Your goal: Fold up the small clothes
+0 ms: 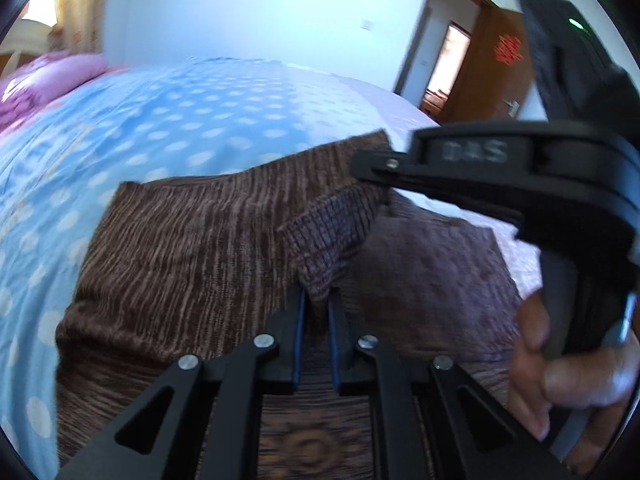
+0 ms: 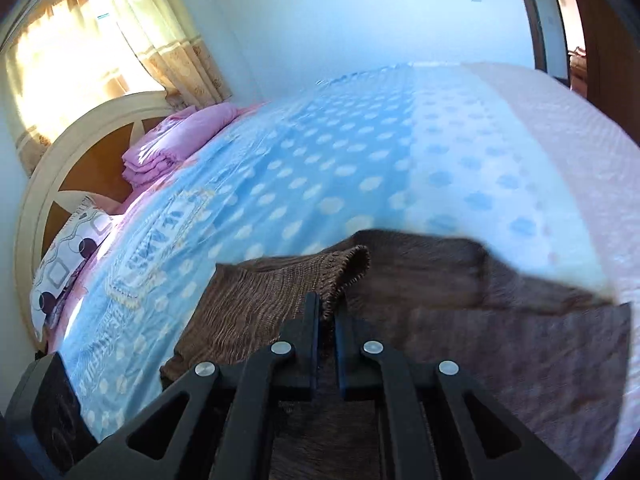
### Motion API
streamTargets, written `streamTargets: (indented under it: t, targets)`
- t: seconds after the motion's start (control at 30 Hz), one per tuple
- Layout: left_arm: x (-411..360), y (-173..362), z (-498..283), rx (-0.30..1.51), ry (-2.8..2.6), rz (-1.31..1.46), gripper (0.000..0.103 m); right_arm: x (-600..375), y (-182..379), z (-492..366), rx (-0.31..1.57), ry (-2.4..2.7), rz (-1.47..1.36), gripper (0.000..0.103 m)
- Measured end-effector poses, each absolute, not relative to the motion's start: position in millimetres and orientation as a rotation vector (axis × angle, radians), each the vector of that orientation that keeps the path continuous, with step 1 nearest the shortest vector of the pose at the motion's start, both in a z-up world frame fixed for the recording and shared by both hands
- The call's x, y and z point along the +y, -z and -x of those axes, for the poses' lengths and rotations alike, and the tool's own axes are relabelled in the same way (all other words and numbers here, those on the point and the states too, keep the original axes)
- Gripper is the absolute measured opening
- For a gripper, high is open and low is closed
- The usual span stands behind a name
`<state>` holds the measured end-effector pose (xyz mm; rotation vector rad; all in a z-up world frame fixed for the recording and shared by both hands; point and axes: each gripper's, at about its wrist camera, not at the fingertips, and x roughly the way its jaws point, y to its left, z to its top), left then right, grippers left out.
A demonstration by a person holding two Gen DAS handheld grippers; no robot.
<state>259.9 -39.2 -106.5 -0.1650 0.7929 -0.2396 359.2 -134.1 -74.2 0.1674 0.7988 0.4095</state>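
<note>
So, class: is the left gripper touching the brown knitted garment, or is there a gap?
Touching. The left wrist view shows the left gripper shut on a raised fold of the brown knitted garment, cloth pinched between its blue pads.

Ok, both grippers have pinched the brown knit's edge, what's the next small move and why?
Probably carry the pinched edge forward over the brown knit garment for a fold: the left hand-held gripper and right hand-held gripper are each shut on its ribbed edge, lifted off the blue dotted bedspread.
</note>
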Motion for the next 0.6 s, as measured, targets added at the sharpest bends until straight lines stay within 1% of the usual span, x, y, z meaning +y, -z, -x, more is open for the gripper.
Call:
streamTargets:
  t: [0.1,0.17,0.2,0.23,0.27,0.3,0.37,0.6]
  targets:
    - [-62,115,-259,0.812,0.21,0.074,0.016,-158,91,-363,0.832,-0.365,-0.176,0.006]
    - [-70,123,-257,0.839,0.201,0.033,0.029,-166,113,-368,0.873,-0.332,-0.167,0.006]
    - [-71,126,-255,0.846,0.21,0.019,0.04,-169,125,-370,0.902,-0.311,-0.156,0.008]
    - [-71,124,-250,0.841,0.225,0.009,0.045,-172,137,-370,0.928,-0.285,-0.149,0.009]
    - [-69,122,-246,0.833,0.231,0.004,0.054,-178,137,-366,0.893,-0.294,-0.183,0.009]
    - [-66,118,-243,0.82,0.231,-0.002,0.061,-183,135,-363,0.884,-0.28,-0.202,0.012]
    - [-54,110,-235,0.79,0.204,-0.029,0.068,-193,127,-356,0.882,-0.234,-0.231,0.012]
    - [34,102,-243,0.795,-0.038,0.034,0.069,-212,79,-301,0.761,-0.193,-0.212,0.012]
